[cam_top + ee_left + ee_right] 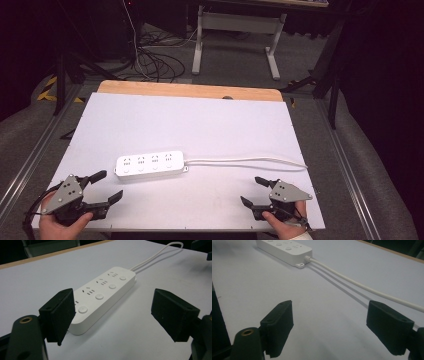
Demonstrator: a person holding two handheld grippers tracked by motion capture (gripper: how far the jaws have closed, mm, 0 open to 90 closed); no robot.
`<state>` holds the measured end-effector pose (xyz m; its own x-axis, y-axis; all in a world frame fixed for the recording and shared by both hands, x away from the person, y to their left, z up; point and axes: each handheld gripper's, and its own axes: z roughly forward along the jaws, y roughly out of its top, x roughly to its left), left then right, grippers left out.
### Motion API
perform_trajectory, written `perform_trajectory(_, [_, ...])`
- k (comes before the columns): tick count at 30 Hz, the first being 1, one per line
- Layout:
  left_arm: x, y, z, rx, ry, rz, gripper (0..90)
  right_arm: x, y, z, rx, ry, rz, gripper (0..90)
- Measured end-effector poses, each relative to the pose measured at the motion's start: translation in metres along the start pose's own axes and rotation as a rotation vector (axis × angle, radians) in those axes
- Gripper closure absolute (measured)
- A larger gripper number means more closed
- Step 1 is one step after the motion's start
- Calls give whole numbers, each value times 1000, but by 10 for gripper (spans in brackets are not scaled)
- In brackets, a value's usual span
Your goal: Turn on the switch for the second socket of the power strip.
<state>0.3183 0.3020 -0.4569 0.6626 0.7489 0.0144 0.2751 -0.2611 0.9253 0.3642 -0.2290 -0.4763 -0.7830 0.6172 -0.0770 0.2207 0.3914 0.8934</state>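
Two grippers, left [102, 187] and right [254, 191], I hold with jaws spread, empty. The white rectangular plastic power strip [150, 165] lies centre-frame, long axis left-right, nearer my left gripper.

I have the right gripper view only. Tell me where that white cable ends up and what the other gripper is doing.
Observer: The cable runs from the power strip across the white table and off its right edge.
Operator: Report the left gripper.
Observer: The left gripper is held at the near left corner, jaws open and empty, pointed at the strip's near end.
Operator: Give me the strip's layout.
Observer: In the left gripper view the power strip shows four round buttons in a row along one side, each next to a socket.
Operator: And my own gripper from above.
Observer: The right gripper sits at the near right corner, open, on the near side of the cable and not touching it.
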Motion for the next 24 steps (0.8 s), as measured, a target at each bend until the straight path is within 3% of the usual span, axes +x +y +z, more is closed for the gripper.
perform_trajectory(5, [0, 3, -1, 12, -2, -7, 228, 0, 0, 0, 1, 0, 0, 221])
perform_trajectory(7, [-1, 8, 0, 44, 17, -24, 236, 0, 0, 0, 1, 1, 0, 222])
perform_trajectory(11, [-1, 14, 0, 65, 15, -16, 257, 1, -1, 2, 7, 5, 1, 224])
perform_trajectory(17, [1, 25, 4, 59, -13, -32, 300, 1, -1, 3, 11, 9, -3, 225])
perform_trajectory(24, [1, 39, 15, 59, -45, -22, 320, 1, -1, 3, 14, 12, -3, 226])
